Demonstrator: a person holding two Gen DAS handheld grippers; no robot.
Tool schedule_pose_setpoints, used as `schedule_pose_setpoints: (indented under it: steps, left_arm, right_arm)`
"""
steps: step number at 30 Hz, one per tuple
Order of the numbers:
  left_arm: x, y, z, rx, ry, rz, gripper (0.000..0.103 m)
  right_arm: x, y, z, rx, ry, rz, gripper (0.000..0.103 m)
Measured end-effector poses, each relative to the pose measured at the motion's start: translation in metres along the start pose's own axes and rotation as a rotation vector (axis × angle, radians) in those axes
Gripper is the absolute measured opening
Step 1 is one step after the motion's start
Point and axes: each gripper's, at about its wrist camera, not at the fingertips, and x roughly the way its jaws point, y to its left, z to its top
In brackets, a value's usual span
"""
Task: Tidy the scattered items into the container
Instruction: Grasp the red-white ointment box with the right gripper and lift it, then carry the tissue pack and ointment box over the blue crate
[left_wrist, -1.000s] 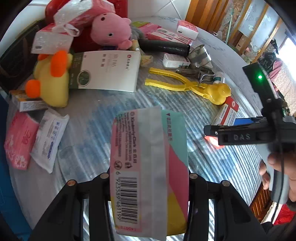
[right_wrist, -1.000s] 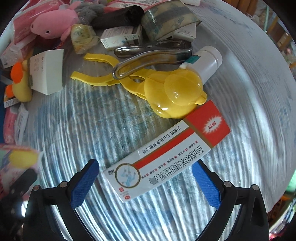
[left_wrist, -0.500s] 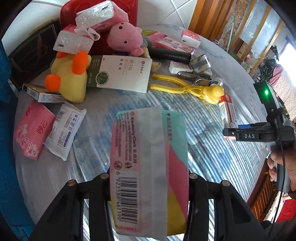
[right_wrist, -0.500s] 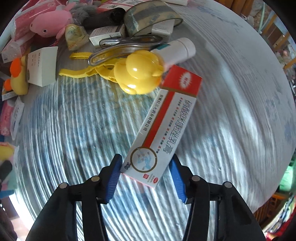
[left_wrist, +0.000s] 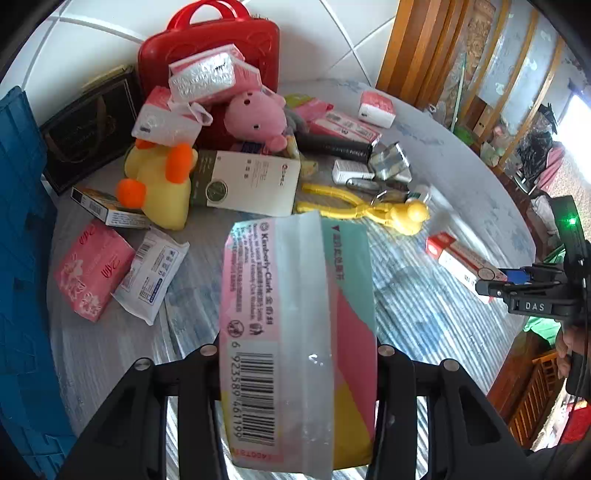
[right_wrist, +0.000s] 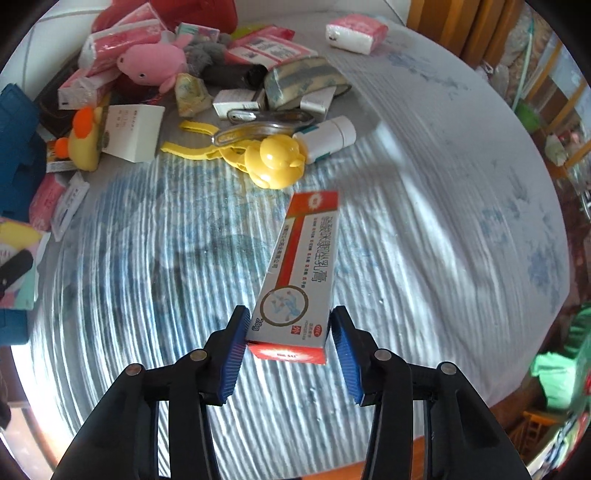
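At the lower centre of the left wrist view we have a soft plastic-wrapped tissue pack in pink, teal and yellow with a barcode (left_wrist: 295, 332) clamped between the black fingers of our left gripper (left_wrist: 295, 362), raised above the round table with the blue-streaked cloth (left_wrist: 424, 314). At the lower centre of the right wrist view, a long white and red ointment carton (right_wrist: 303, 273) sits between the blue ribbed pads of our right gripper (right_wrist: 290, 345); the left pad presses its side, while at the right pad a sliver of gap seems to show, so we cannot tell how firm the grip is. The carton's far end points up the frame toward a yellow duck-shaped plastic clamp (right_wrist: 275, 164), just beyond it. A white pill bottle (right_wrist: 327, 138) lies beside the duck. Further up, a pink plush pig (left_wrist: 258, 118) leans by a red plastic case with handles (left_wrist: 210, 48). A blue plastic crate (left_wrist: 22, 258) fills the left edge of the left wrist view.
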Motion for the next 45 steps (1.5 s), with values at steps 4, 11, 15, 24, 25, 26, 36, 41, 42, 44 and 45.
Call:
schedule_pose_setpoints:
  steps: [4, 11, 15, 24, 25, 26, 36, 41, 42, 44, 45]
  left_arm:
    - [-0.012, -0.002, 0.006, -0.013, -0.028, 0.002, 0.042]
    - [-0.034, -0.007, 0.016, -0.022, -0.074, 0.011, 0.042]
    - [-0.046, -0.009, 0.021, -0.028, -0.097, 0.016, 0.042]
    - [-0.070, -0.010, 0.029, -0.045, -0.133, 0.022, 0.042]
    - [-0.073, -0.011, 0.030, -0.046, -0.139, 0.021, 0.042]
    - [-0.077, -0.011, 0.032, -0.047, -0.147, 0.020, 0.042]
    - [-0.108, -0.006, 0.040, -0.073, -0.177, 0.029, 0.042]
    - [-0.125, 0.005, 0.040, -0.090, -0.187, 0.043, 0.042]
    - [-0.129, 0.008, 0.040, -0.095, -0.190, 0.044, 0.042]
    - [-0.137, 0.016, 0.040, -0.107, -0.196, 0.049, 0.042]
    - [-0.141, 0.019, 0.039, -0.112, -0.197, 0.055, 0.042]
  right_arm:
    - [-0.023, -0.008, -0.006, -0.012, -0.036, 0.015, 0.043]
    - [-0.053, -0.015, 0.000, -0.028, -0.101, 0.035, 0.042]
    - [-0.072, -0.016, 0.000, -0.047, -0.134, 0.039, 0.042]
    - [-0.109, -0.012, 0.005, -0.078, -0.215, 0.052, 0.042]
    - [-0.115, -0.011, 0.006, -0.082, -0.225, 0.056, 0.042]
    - [-0.120, -0.011, 0.007, -0.084, -0.233, 0.060, 0.042]
    - [-0.163, 0.008, 0.015, -0.108, -0.313, 0.094, 0.042]
    - [-0.178, 0.023, 0.017, -0.127, -0.340, 0.108, 0.042]
    - [-0.181, 0.028, 0.018, -0.134, -0.345, 0.111, 0.042]
    - [-0.186, 0.038, 0.018, -0.148, -0.352, 0.115, 0.042]
    - [-0.188, 0.044, 0.018, -0.155, -0.357, 0.116, 0.042]
